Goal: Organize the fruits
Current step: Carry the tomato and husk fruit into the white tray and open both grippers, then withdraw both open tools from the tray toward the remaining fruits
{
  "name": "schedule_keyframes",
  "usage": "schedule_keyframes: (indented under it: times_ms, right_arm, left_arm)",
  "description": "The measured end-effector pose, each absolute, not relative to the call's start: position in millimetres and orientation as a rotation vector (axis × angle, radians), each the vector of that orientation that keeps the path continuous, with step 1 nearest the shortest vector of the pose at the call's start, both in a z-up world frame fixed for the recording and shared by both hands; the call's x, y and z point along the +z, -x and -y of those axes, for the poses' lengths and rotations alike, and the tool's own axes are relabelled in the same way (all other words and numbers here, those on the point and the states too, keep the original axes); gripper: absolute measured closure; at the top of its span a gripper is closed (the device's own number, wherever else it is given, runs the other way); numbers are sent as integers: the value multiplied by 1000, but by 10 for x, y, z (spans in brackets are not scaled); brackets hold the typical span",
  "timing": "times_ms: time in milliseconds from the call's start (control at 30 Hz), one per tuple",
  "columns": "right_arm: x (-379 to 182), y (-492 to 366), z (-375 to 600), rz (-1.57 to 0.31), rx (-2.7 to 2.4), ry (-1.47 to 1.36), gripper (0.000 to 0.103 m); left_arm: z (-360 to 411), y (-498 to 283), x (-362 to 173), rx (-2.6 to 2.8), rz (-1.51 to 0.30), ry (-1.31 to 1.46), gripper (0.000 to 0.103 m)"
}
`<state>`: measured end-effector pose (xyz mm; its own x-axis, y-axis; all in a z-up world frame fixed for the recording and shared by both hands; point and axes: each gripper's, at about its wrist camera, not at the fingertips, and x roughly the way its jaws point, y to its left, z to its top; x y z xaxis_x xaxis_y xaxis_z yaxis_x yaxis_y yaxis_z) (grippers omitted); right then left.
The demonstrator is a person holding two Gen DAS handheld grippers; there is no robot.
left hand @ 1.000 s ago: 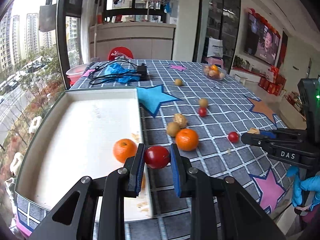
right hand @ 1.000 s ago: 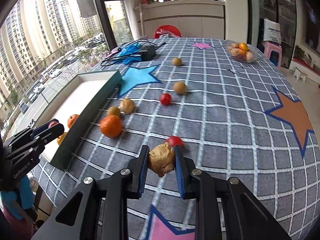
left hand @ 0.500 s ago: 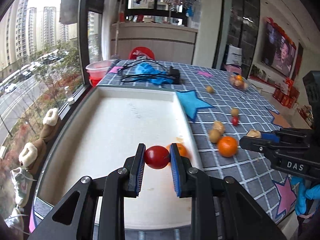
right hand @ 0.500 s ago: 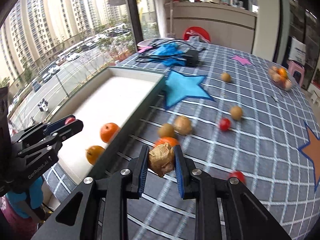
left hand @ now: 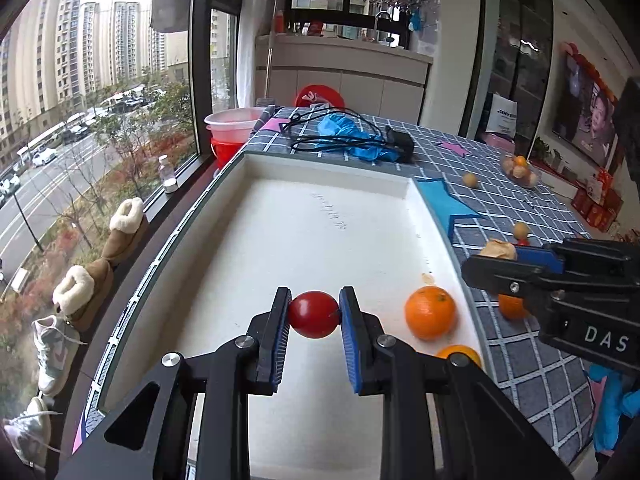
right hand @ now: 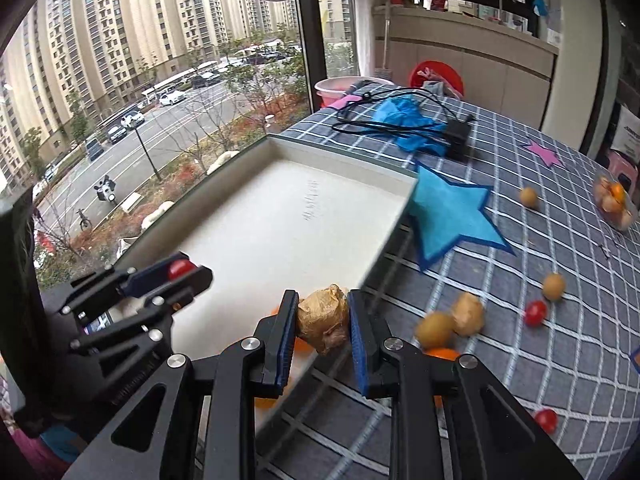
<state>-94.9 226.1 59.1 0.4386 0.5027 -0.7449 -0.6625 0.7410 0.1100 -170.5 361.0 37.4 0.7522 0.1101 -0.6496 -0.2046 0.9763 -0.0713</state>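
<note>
My left gripper [left hand: 314, 316] is shut on a red cherry tomato [left hand: 313, 314] and holds it over the near part of the white tray [left hand: 320, 168]. Two oranges lie in the tray at its right side, one whole [left hand: 430, 312] and one half hidden behind my finger [left hand: 460, 352]. My right gripper [right hand: 323, 316] is shut on a crumpled tan husk fruit [right hand: 323, 318] above the tray's right wall [right hand: 384, 240]. In the right wrist view the left gripper [right hand: 180, 272] is at the left over the tray.
Loose fruits lie on the checked tablecloth right of the tray: a tan fruit [right hand: 434, 328], a husk fruit [right hand: 468, 314], cherry tomatoes [right hand: 535, 313], round yellow fruits [right hand: 554, 286]. A bowl of fruit [right hand: 614, 200] and a cable with blue gloves [right hand: 412, 124] sit farther back.
Both grippers have moved left with their fruit. The left one now hangs well inside the tray, and the right one has reached the tray's right wall.
</note>
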Motion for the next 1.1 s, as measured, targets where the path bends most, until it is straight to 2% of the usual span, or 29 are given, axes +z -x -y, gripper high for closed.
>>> schedule_keyframes:
  times_ms: [367,400,433,467,500,533,567,600,767,833,1100]
  right_arm:
    - [449,896,-2491,-899,762,223,77]
    - [435,891,-2506,-908,764,226,77]
    - [425,887,-2516,-913,764,229,76]
    - [421,886,-2518,-914,762,231,76]
    - [419,888,-2526,-915,760,232,67]
    - [424,889,-2526,-912,759,230,42]
    - [438,890,-2520,-903,762,224,31]
    - [471,911,-2513,-886,776,214,24]
    - [552,970,-2492,-865,761,232,24]
    - [585,987,-2417,-855,748,209,0]
    - [718,913,-1868,-832,684,99,0]
  left_arm:
    - [-3670,1653,274,185,-727,141,74]
    - [-3668,1647,266,186,-731,141,68]
    - [-3670,1640,260,189,-736,142,54]
    - [-3671,1638,257,195,-739,142,46]
    - [-3669,1645,258,207,-737,141,33]
    - [-3672,1655,263,213,-732,140,26]
    - [-3667,1670,274,219,-725,138,25]
    - [-3667,1679,282,220,-723,136,24]
    - [-3660,1696,310,230,-725,133,23]
    - [-3664,1718,331,231,-715,146,23]
    - [-3558,1794,481,222,-686,162,21]
